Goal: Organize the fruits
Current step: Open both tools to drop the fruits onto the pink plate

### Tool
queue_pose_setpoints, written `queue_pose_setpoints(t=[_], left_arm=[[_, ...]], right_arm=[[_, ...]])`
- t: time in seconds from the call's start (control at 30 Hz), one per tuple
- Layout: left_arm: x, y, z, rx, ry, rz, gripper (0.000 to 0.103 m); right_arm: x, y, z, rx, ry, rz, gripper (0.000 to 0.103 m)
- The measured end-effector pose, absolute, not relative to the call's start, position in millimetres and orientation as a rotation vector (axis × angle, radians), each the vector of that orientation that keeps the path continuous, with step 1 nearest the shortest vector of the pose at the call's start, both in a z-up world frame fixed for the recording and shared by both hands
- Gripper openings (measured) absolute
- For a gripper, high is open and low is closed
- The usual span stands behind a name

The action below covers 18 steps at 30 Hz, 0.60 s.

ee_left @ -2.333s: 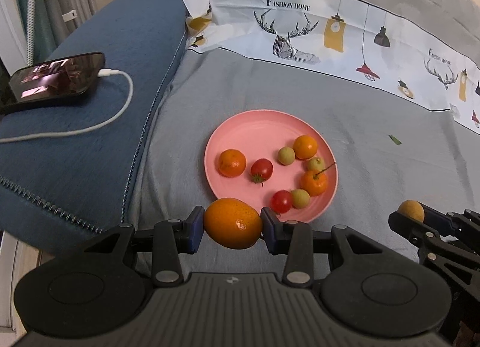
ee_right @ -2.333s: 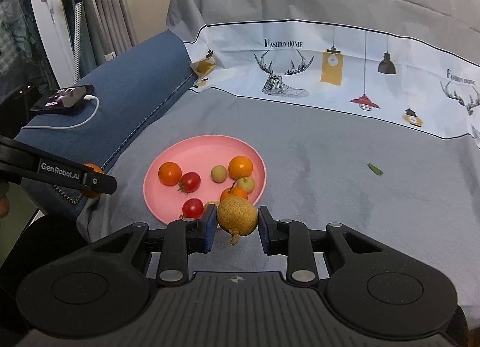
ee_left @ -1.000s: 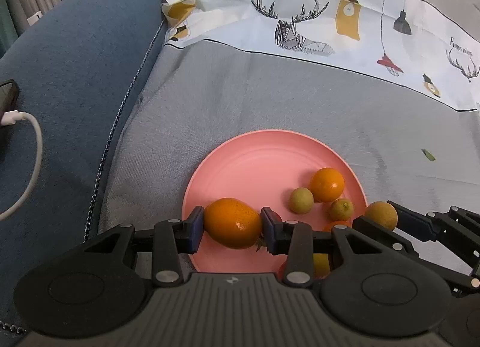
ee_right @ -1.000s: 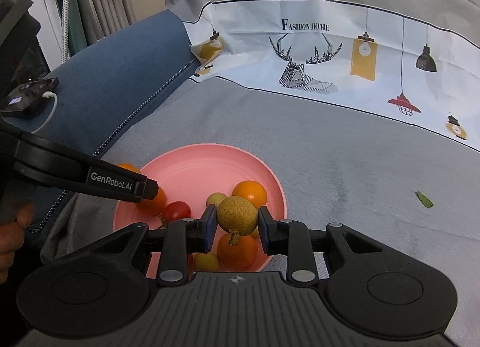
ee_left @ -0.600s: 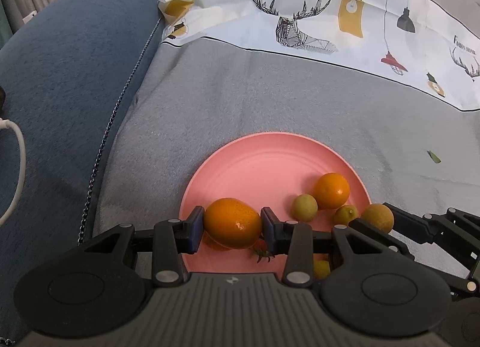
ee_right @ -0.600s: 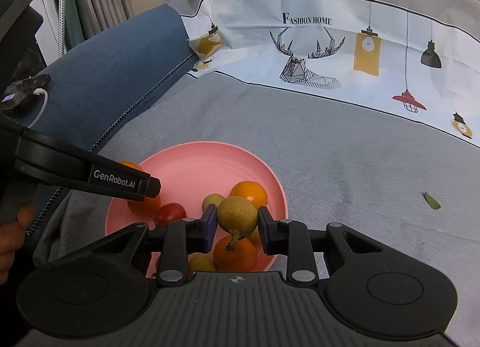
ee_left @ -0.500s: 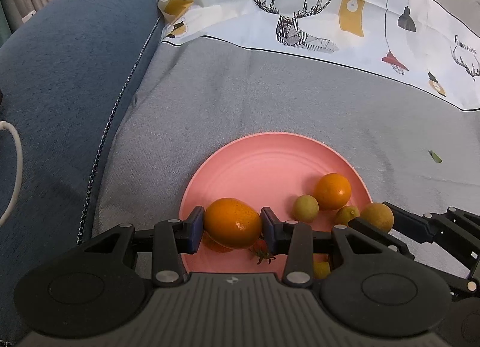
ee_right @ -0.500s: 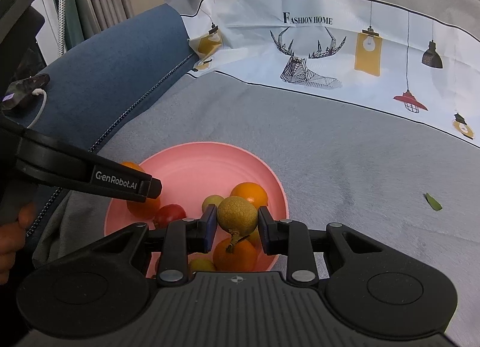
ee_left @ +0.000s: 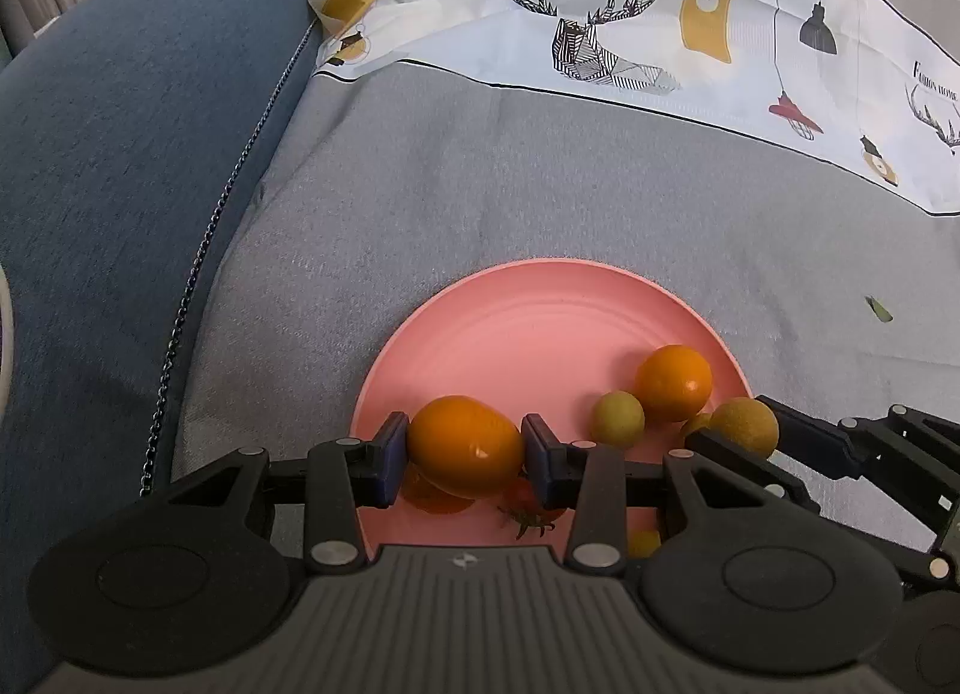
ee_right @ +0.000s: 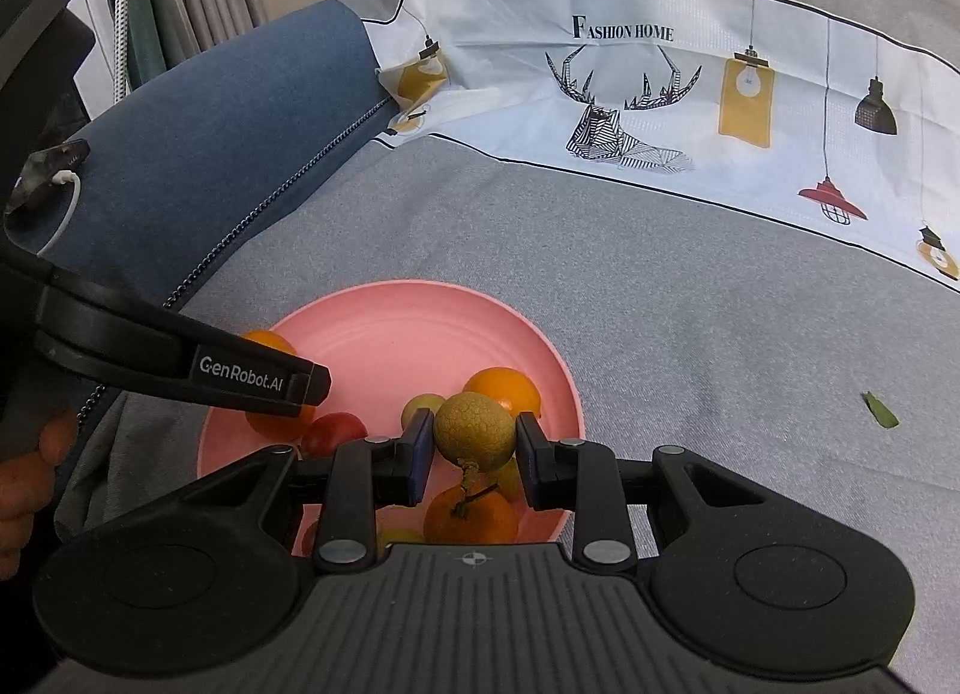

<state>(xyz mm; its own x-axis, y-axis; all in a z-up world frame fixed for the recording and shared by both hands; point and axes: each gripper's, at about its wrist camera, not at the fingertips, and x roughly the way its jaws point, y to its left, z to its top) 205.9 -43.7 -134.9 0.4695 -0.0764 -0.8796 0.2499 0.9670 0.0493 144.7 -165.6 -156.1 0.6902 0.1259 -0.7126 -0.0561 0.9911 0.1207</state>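
Step in hand: drop-off. Left gripper [ee_left: 465, 448] clamped on the smooth oval orange fruit [ee_left: 465, 445], hanging over the near-left part of the round pink plastic plate [ee_left: 540, 310]. Right gripper [ee_right: 474, 451] clamped on a rough yellow-brown round fruit w/ stem [ee_right: 474, 430], over the plate's near-right side, above a stemmed orange [ee_right: 471, 514]. Next, imo: lower each into a free gap, then let the jaws part. Plate's crowded near the front, so fruit may roll.

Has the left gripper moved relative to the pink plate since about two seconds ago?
Yes. The left gripper, shut on the orange fruit, was short of the pink plate then; now it is over the plate's near-left part.
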Motion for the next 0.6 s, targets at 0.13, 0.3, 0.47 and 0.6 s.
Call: queue_pose_setpoints(t=[0.13, 0.3, 0.47, 0.6], left_arm=[[207, -45, -135, 0.181, 1.064, -0.202, 0.045], [208, -44, -135, 0.182, 1.063, -0.205, 0.045], [208, -43, -122, 0.169, 1.008, -0.185, 0.102], [202, -41, -108, 0.178, 0.978, -0.204, 0.103]], right_arm=[[145, -165, -157, 0.088, 0.801, 0.106, 0.03], [147, -164, -158, 0.082, 0.801, 0.109, 0.03], [149, -163, -156, 0.081, 0.784, 0.15, 0.042], [145, -160, -150, 0.062, 0.77, 0.175, 0.089]])
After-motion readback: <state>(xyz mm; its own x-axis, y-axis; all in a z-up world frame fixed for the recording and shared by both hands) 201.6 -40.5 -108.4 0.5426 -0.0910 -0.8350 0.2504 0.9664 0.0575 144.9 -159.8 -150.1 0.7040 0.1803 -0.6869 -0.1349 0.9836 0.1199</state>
